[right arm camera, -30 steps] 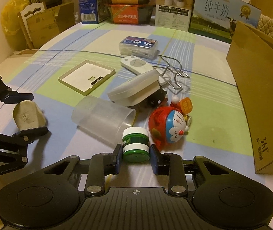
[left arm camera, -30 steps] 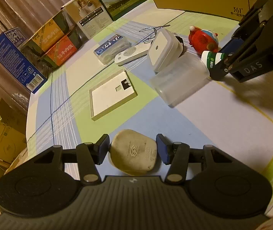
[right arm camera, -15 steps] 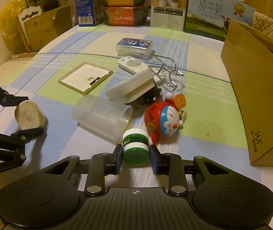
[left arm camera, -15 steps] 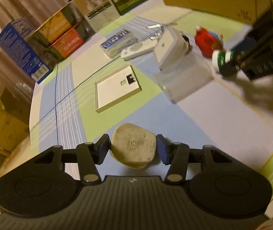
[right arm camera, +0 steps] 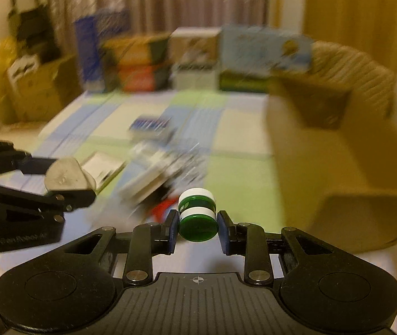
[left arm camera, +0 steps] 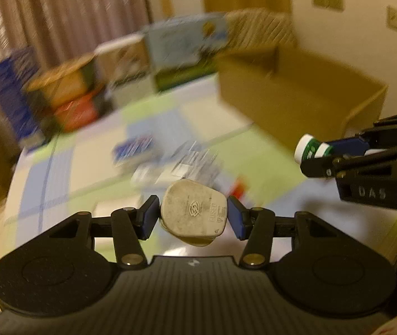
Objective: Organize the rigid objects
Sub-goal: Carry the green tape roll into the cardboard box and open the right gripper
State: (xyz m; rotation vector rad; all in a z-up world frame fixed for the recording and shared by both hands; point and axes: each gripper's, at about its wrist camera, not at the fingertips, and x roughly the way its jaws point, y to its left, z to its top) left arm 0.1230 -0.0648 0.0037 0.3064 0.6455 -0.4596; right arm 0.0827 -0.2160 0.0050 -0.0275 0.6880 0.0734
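Above a worktop (right arm camera: 243, 136) covered in a green, blue and white checked cloth, two handheld grippers are raised side by side, each carrying an object clear of the surface. The left gripper (left arm camera: 193, 217) points forward and roughly level, its two blue-padded fingers (left arm camera: 150, 219) pressed against the sides of a worn, off-white electrical plug (left arm camera: 194, 214) with the word FUSED on its face. The plug sits tilted between the pads, its lower corner hanging below them. From the right wrist view, the same gripper (right arm camera: 59, 180) enters from the left edge with the plug (right arm camera: 65, 174) at its tip.

The right gripper (right arm camera: 197, 227) also points forward, fingers closed narrowly on a small green and white jar (right arm camera: 197, 215), gripped at its lower half with the white lid end facing away. In the left wrist view this gripper (left arm camera: 337, 153) reaches in from the right edge, the jar (left arm camera: 311, 150) sticking out leftward past its fingertips.

Beyond both grippers the scene is heavily blurred. An open brown cardboard box (left arm camera: 296, 103) stands on the right side of the worktop, near the right gripper. A jumble of smeared items (right arm camera: 165, 167) lies in the middle of the cloth, and a row of printed cartons (right arm camera: 187, 61) lines the far edge in front of curtains.
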